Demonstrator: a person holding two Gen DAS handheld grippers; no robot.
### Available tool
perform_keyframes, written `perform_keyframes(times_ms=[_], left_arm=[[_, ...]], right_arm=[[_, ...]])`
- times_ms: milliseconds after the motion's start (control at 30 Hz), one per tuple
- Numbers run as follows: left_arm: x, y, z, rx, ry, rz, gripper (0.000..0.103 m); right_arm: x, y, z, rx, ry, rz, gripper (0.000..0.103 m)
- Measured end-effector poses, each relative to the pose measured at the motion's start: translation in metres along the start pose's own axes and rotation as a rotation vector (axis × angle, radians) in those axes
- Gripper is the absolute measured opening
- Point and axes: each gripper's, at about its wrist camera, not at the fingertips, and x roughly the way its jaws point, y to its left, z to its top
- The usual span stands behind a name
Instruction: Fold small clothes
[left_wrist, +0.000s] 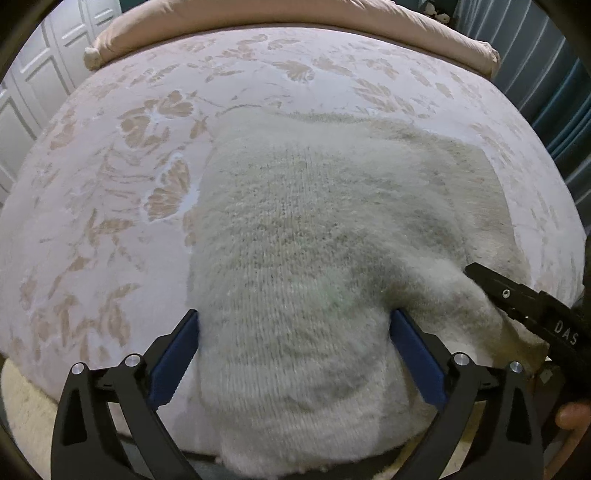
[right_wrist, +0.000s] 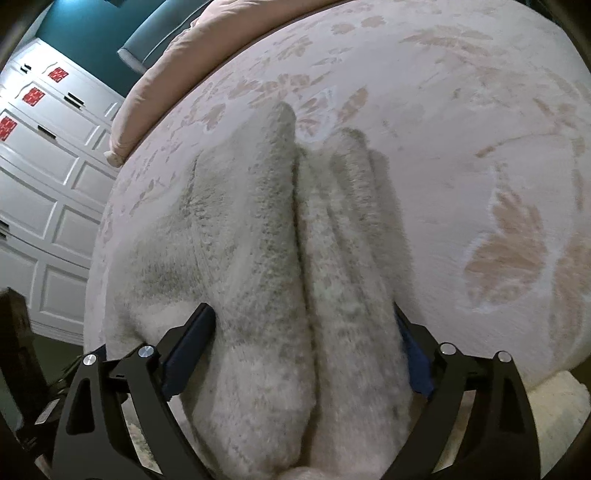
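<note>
Bedroom, floral bedspread (left_wrist: 110, 184), pillow (left_wrist: 258, 14), wardrobe doors (right_wrist: 44, 177)

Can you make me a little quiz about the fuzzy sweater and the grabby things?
1. True or false: the left gripper has the fuzzy knit sweater between its blue pads.
2. What does the sweater lie on? A) a wooden floor B) a bedspread with a beige flower pattern C) a glass table
3. Fill in: in the right wrist view, the sweater bunched inside the right gripper shows several long ____.

Key: 1 true. 2 B. 3 folds.
</note>
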Motion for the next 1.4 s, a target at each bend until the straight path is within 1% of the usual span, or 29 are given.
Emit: perform_keyframes(times_ms=[133, 233, 267, 333, 367, 400, 433, 467, 500, 533, 567, 600, 633, 700, 767, 800, 833, 900, 933, 1000, 1033, 1100, 1167, 1233, 1300, 1333, 1367, 1400], left_arm=[[0.011, 0.01, 0.002, 0.001, -0.029, -0.101, 0.098], [0.021, 0.023, 0.001, -0.031, -0.064, -0.222, 0.098], [0.027, 0.03, 0.001, -0.055, -0.071, -0.287, 0.098], [0.037, 0.04, 0.0, -0.108, -0.058, -0.388, 0.098], [0.038, 0.043, 0.0, -0.123, -0.07, -0.414, 0.098], [0.037, 0.041, 0.0, -0.118, -0.072, -0.411, 0.098], [0.036, 0.038, 0.001, -0.105, -0.069, -0.4, 0.098], [0.033, 0.033, 0.003, -0.087, -0.063, -0.391, 0.098], [0.03, 0.029, 0.005, -0.075, -0.063, -0.39, 0.094], [0.024, 0.025, 0.006, -0.064, -0.07, -0.399, 0.085], [0.016, 0.021, 0.009, -0.051, -0.082, -0.412, 0.082], [0.01, 0.017, 0.012, -0.039, -0.086, -0.415, 0.076], [0.003, 0.014, 0.015, -0.031, -0.087, -0.422, 0.071], [-0.015, 0.008, 0.021, -0.019, -0.099, -0.467, 0.065], [-0.035, 0.004, 0.028, 0.0, -0.121, -0.506, 0.065], [-0.047, 0.004, 0.03, 0.006, -0.147, -0.525, 0.064], [-0.066, 0.003, 0.033, 0.023, -0.194, -0.55, 0.064], [-0.092, 0.002, 0.036, 0.048, -0.256, -0.576, 0.064], [-0.106, 0.003, 0.038, 0.061, -0.286, -0.593, 0.064], [-0.14, 0.008, 0.044, 0.084, -0.36, -0.622, 0.064], [-0.161, 0.013, 0.048, 0.101, -0.407, -0.631, 0.064], [-0.19, 0.026, 0.052, 0.122, -0.471, -0.632, 0.064], [-0.22, 0.043, 0.062, 0.144, -0.539, -0.607, 0.064], [-0.237, 0.061, 0.068, 0.143, -0.578, -0.584, 0.064], [-0.239, 0.085, 0.083, 0.119, -0.589, -0.535, 0.065], [-0.231, 0.099, 0.09, 0.097, -0.591, -0.499, 0.066], [-0.221, 0.109, 0.097, 0.077, -0.583, -0.466, 0.069], [-0.205, 0.12, 0.103, 0.056, -0.561, -0.416, 0.071]], right_arm=[[0.008, -0.002, 0.004, -0.006, 0.0, 0.047, 0.093], [0.014, -0.002, 0.01, -0.019, -0.002, 0.078, 0.094], [0.017, -0.001, 0.012, -0.025, -0.002, 0.087, 0.094], [0.019, 0.001, 0.015, -0.027, 0.001, 0.097, 0.094], [0.021, 0.002, 0.018, -0.031, 0.005, 0.102, 0.093], [0.022, 0.004, 0.019, -0.036, 0.009, 0.105, 0.087], [0.022, 0.006, 0.021, -0.04, 0.018, 0.11, 0.075], [0.022, 0.007, 0.021, -0.034, 0.027, 0.122, 0.071], [0.021, 0.008, 0.023, -0.03, 0.029, 0.124, 0.059], [0.018, 0.009, 0.024, -0.025, 0.029, 0.127, 0.046], [0.012, 0.011, 0.024, -0.015, 0.021, 0.133, 0.042], [0.005, 0.013, 0.024, -0.01, 0.007, 0.139, 0.038], [-0.003, 0.018, 0.024, -0.011, -0.009, 0.151, 0.036], [-0.025, 0.033, 0.021, -0.033, -0.054, 0.174, 0.035], [-0.049, 0.055, 0.016, -0.081, -0.106, 0.152, 0.034], [-0.061, 0.063, 0.014, -0.095, -0.133, 0.148, 0.034], [-0.077, 0.073, 0.012, -0.104, -0.174, 0.15, 0.034], [-0.101, 0.086, 0.011, -0.119, -0.237, 0.159, 0.034], [-0.119, 0.096, 0.011, -0.132, -0.285, 0.173, 0.034], [-0.141, 0.113, 0.013, -0.161, -0.349, 0.196, 0.034], [-0.154, 0.128, 0.015, -0.187, -0.389, 0.213, 0.034], [-0.169, 0.149, 0.019, -0.219, -0.434, 0.243, 0.034], [-0.18, 0.175, 0.025, -0.266, -0.474, 0.276, 0.035], [-0.179, 0.199, 0.034, -0.301, -0.499, 0.296, 0.038], [-0.16, 0.219, 0.05, -0.303, -0.492, 0.3, 0.042], [-0.147, 0.224, 0.058, -0.295, -0.474, 0.305, 0.046], [-0.117, 0.228, 0.071, -0.286, -0.438, 0.29, 0.049], [-0.102, 0.228, 0.072, -0.277, -0.414, 0.272, 0.055]])
